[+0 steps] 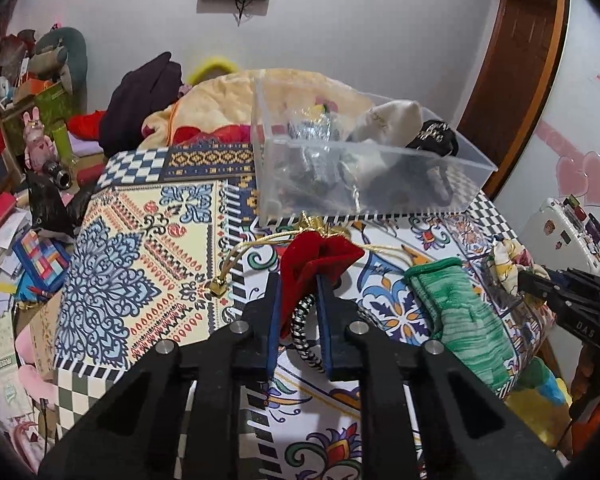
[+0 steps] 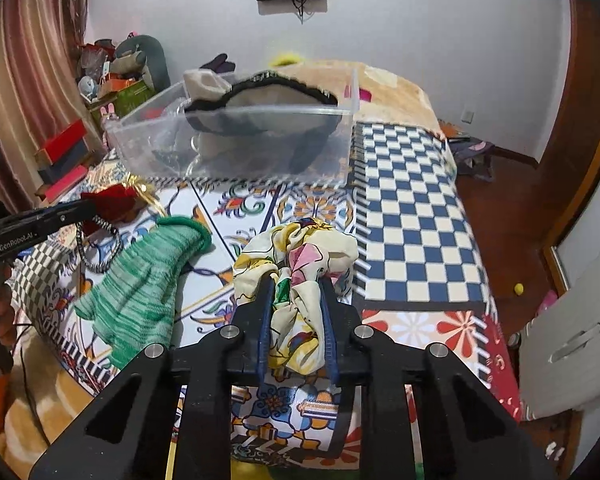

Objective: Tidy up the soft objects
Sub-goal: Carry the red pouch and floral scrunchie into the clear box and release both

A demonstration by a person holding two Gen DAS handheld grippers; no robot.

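Observation:
My left gripper (image 1: 298, 280) is shut on a red velvet pouch (image 1: 320, 258) with gold drawstrings, just in front of the clear plastic box (image 1: 364, 184). A black-and-white striped hair tie (image 1: 306, 340) lies under the jaws. My right gripper (image 2: 296, 282) is shut on a floral fabric scrunchie (image 2: 300, 256), lifted slightly above the patterned tablecloth (image 2: 412, 208). The box (image 2: 236, 148) holds a beige sock, a black-trimmed item and shiny wrapped things. A green knitted glove (image 2: 140, 284) lies on the cloth between the grippers; it also shows in the left wrist view (image 1: 456, 312).
The table stands against a bed with a beige blanket (image 1: 220, 100) and dark clothes. Cluttered shelves and boxes (image 1: 24, 128) are on the left. A wooden door (image 1: 516, 80) and white cabinet (image 2: 572, 344) are on the right.

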